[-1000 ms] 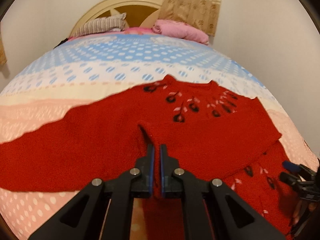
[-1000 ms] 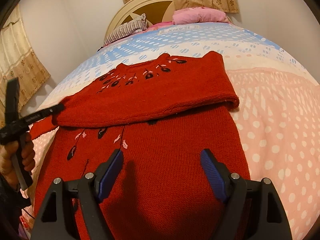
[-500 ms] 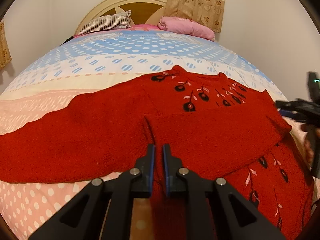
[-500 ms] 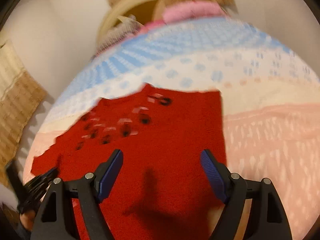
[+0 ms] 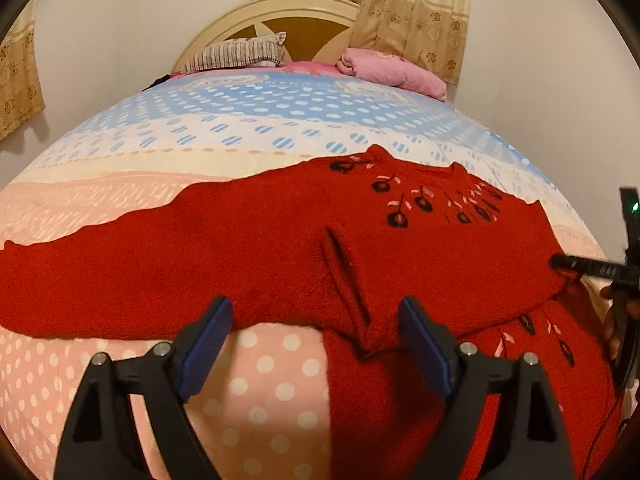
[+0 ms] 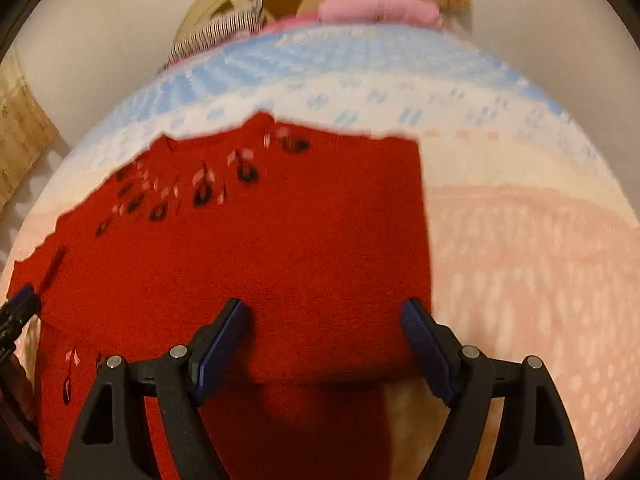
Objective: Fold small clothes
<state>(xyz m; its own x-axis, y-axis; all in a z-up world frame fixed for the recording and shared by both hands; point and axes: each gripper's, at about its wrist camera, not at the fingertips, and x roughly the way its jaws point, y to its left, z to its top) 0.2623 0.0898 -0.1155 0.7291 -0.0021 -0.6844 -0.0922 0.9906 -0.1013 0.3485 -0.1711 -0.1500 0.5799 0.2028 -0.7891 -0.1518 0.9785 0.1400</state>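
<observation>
Since the earlier frame we note that the left gripper [image 5: 316, 324], then clamped on the cuff of a sleeve, has let go; its jaws are opening, and the cuff lies between the pads without being pressed. The right gripper has shifted across the garment and now sits at its folded right edge.

We find the red sweater [image 5: 280, 248] spread on the polka-dot bedspread [image 5: 224, 136], directly ahead of both grippers. One sleeve [image 5: 440, 264] is folded across the chest, its cuff [image 5: 348, 288] resting just ahead of the left gripper's pads. The other sleeve [image 5: 120, 264] stretches flat to that gripper's left, unfolded.

The right gripper [image 6: 324, 336] stands wide open and holds nothing; the sweater's folded side edge [image 6: 422, 220] runs up from just beside its right pad. This view is motion-blurred, so finer detail is uncertain.

Our assessment: the first sleeve fold is complete and released. The outstretched sleeve remains to be folded in, and the body, whose lower part lies beneath both grippers, remains to be folded up. We judge the task under halfway.
</observation>
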